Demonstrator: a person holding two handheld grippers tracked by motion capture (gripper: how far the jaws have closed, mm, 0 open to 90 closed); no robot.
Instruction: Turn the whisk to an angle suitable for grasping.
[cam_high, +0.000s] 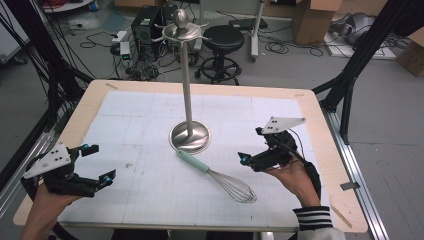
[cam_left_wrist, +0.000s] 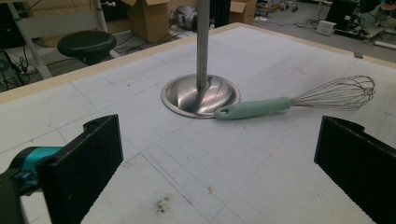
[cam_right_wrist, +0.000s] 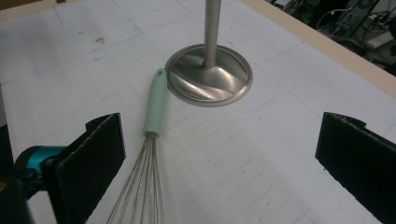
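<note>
Whisk (cam_high: 216, 176) lies flat on the table (cam_high: 150, 200), handle tip just touching the stand (cam_high: 189, 136) base at its 6 o'clock, wire head pointing toward 4 o'clock; likely job is hanging it on the stand's top hooks (cam_high: 181, 31); right gripper (cam_high: 250, 162) sits nearest, just off the whisk's 2 o'clock, so you take it there; grab the mint handle mid-length, not the springy wires; square the jaws across the handle before closing; keep the loop end free for the hook. Right gripper: jaws wide apart, holding nothing, touching nothing. Left gripper (cam_high: 95, 165): out at 9 o'clock, jaws wide apart, empty, well clear of the whisk.
</note>
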